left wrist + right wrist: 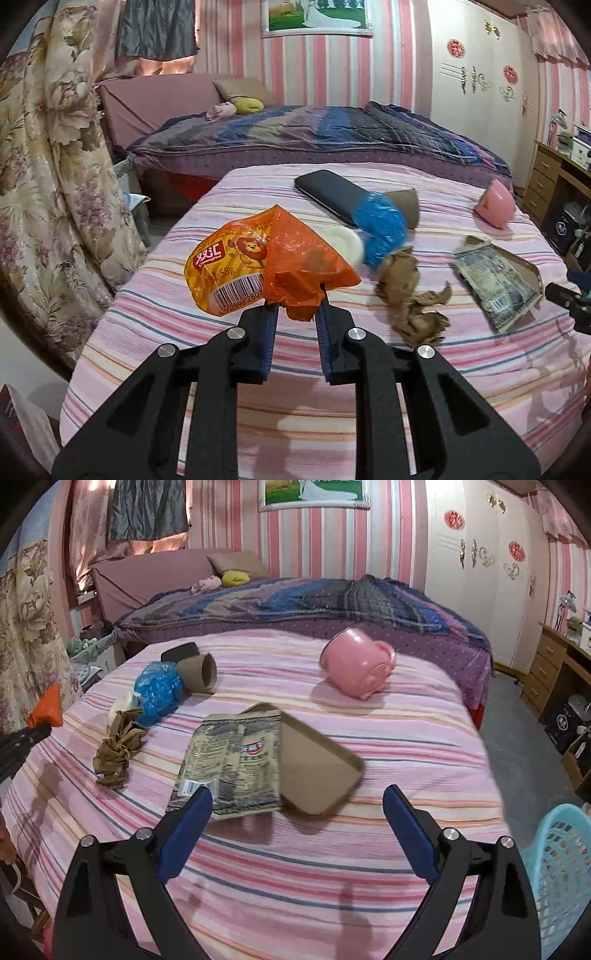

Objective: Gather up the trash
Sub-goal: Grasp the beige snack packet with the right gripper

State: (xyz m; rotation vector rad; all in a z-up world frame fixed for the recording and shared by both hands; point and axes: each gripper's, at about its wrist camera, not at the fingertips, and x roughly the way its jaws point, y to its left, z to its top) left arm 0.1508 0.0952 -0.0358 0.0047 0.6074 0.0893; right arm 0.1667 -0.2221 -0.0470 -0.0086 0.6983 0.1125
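My left gripper (pixel 295 295) is shut on an orange snack wrapper (pixel 266 266) and holds it above the pink striped table cover (pixel 295 424); the wrapper also shows at the left edge of the right wrist view (pixel 46 707). My right gripper (pixel 297 799) is open and empty, just in front of a printed foil packet (pixel 232 764) that lies against a brown card tray (pixel 317 771). Crumpled brown paper (pixel 114 749), a blue plastic bag (pixel 157 692) and a brown paper cup (pixel 199 674) lie at the left of the table.
A pink mug (pixel 354 664) lies on its side at the far right of the table. A black case (pixel 328 192) and a white round object (pixel 345 242) sit near the blue bag. A light blue mesh basket (pixel 561 878) stands at the right. A bed (pixel 314 602) lies behind.
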